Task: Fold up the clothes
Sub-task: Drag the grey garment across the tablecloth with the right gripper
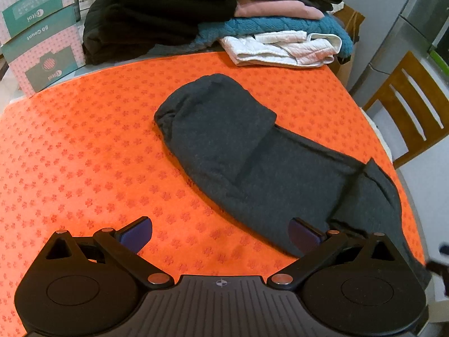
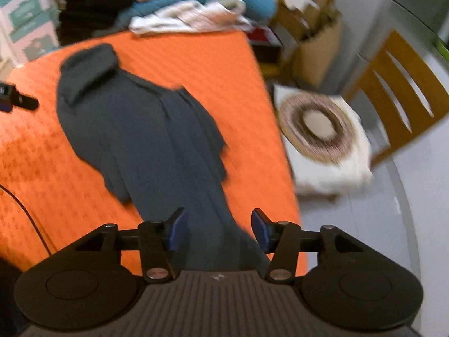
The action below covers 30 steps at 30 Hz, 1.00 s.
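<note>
A: Dark grey garment is laid lengthwise on the orange flower-print cloth that covers the counter; its far end is folded back over itself.

B: Noted. From the right wrist view the same garment is seen running toward the near edge of the counter, where its near end passes under the right hand-held gripper.

A: How are the jaws set?

B: The right hand-held gripper is seen partly spread, the fabric lying below the gap; no pinch by the blue pads can be made out, the view being blurred. The left hand-held gripper is spread wide above the bare cloth, nothing being held; its right pad is placed over the garment's edge.

A: Surroundings?

B: A pile of folded clothes is stacked at the far end of the counter, with a white piece in front. Printed boxes are stood at far left. A wooden chair with a patterned cushion is placed beside the counter.
</note>
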### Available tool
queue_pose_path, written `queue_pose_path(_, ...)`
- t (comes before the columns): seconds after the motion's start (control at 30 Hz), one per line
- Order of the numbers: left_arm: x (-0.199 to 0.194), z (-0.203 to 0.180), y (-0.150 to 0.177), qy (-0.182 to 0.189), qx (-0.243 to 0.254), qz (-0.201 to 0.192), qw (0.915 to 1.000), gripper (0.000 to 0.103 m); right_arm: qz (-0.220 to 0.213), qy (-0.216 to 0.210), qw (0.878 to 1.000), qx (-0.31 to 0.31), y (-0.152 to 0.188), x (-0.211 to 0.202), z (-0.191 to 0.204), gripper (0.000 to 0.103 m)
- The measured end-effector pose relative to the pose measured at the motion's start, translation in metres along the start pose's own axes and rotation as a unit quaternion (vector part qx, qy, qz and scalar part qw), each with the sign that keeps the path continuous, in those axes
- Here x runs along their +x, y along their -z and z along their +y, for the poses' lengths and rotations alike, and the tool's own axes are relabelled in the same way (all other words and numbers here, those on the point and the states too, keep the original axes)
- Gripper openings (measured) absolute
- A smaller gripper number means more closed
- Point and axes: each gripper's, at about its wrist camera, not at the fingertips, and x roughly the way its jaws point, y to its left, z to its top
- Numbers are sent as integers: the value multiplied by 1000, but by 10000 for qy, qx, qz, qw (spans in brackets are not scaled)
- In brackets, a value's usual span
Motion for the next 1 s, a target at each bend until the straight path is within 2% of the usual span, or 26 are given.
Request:
queue_pose_path(0.1,-5,2,2,-71,-11,-19,10000,103,-157,-197,9994,-216,-26,20,10,73)
queue_pose_path(0.3,-18,9,6,-219,-99,-74,9997,103,-118,-597,9971,-447,-55,53,27,75)
queue_pose_path(0.37,-23,11,8,-259,-151,-97,9995,103,-9,-781,9962,-374,-60,60,26,68)
queue_pose_path(0.4,-24,13,8,-277,-184,-110,9994,103,45,-895,9955,-315,-60,64,25,56)
queue_pose_path(0.43,-26,14,9,-291,-219,-121,9993,103,93,-991,9947,-254,-61,65,24,38)
queue_pose_path(0.47,-26,15,9,-299,-258,-129,9991,103,135,-1072,9940,-193,-60,65,23,31)
queue_pose_path(0.53,-26,17,9,-302,-346,-134,9989,103,162,-1123,9934,-166,-58,63,24,8)
queue_pose_path(0.77,-17,19,7,-291,-548,-135,9980,103,254,-1088,9936,-165,-37,25,11,5)
queue_pose_path(1.0,-3,23,2,-332,-667,-115,9972,103,849,-739,9935,-155,2,-1,-15,4)
